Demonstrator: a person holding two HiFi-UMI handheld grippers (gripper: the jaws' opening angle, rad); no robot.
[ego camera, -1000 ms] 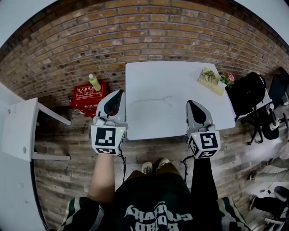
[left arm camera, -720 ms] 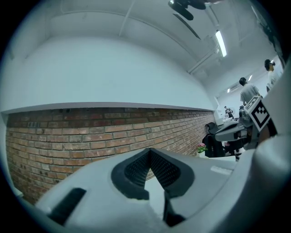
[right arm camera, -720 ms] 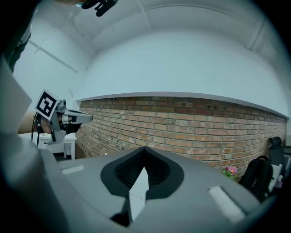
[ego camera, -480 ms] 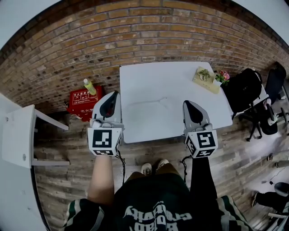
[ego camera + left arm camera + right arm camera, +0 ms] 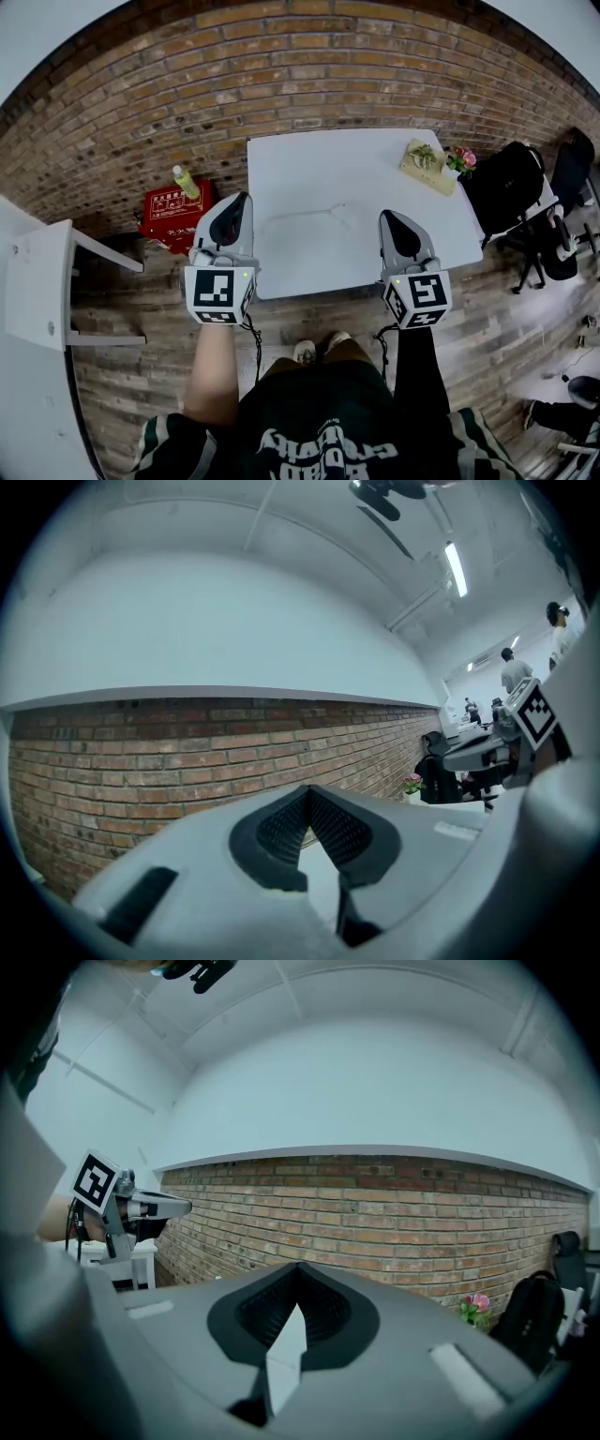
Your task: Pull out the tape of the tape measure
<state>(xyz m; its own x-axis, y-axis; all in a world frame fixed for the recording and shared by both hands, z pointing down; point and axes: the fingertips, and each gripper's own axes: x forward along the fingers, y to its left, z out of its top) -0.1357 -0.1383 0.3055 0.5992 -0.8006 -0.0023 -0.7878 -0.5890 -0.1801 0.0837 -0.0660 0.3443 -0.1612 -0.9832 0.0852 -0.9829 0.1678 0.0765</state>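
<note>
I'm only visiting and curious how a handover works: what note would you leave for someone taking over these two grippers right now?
The left gripper is shut and empty, held level beside the near left edge of the white table.
The right gripper is shut and empty, level over the table's near right part.
The tape measure shows in no view; at the table's far right corner I see a small tray and flowers.
Done: nothing that shows.
Left: find the tape measure, hold its case, pull out the tape.
</note>
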